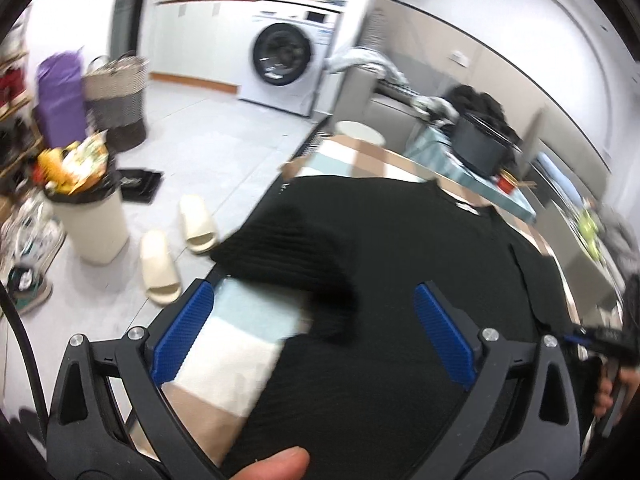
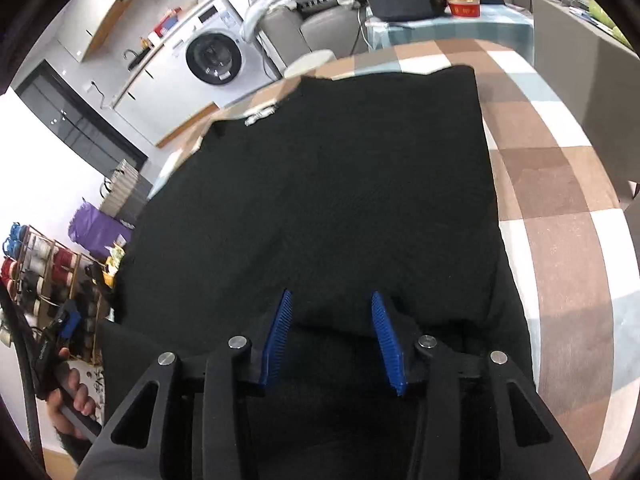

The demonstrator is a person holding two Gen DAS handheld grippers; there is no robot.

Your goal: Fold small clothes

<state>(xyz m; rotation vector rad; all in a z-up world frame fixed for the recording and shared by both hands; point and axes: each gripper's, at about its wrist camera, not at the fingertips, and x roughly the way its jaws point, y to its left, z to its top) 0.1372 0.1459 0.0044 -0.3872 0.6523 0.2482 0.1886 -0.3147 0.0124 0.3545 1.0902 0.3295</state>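
Observation:
A black ribbed knit top (image 1: 400, 248) lies spread on a checked tablecloth (image 1: 224, 364). Its left sleeve (image 1: 288, 248) is folded in over the body. My left gripper (image 1: 316, 300) is open wide above the sleeve end and holds nothing. In the right wrist view the same black top (image 2: 340, 184) covers most of the table (image 2: 560, 216). My right gripper (image 2: 330, 300) is open, with its blue fingers (image 2: 276, 340) on either side of a raised fold of the near hem. A white neck label (image 2: 260, 114) shows at the far left.
A bin (image 1: 88, 216), slippers (image 1: 160, 264), laundry baskets (image 1: 116, 96) and a washing machine (image 1: 288, 64) stand on the floor to the left. A dark pot (image 1: 480, 144) and a red bowl (image 2: 462, 6) sit on a table beyond. A shelf (image 2: 40, 268) stands at the left.

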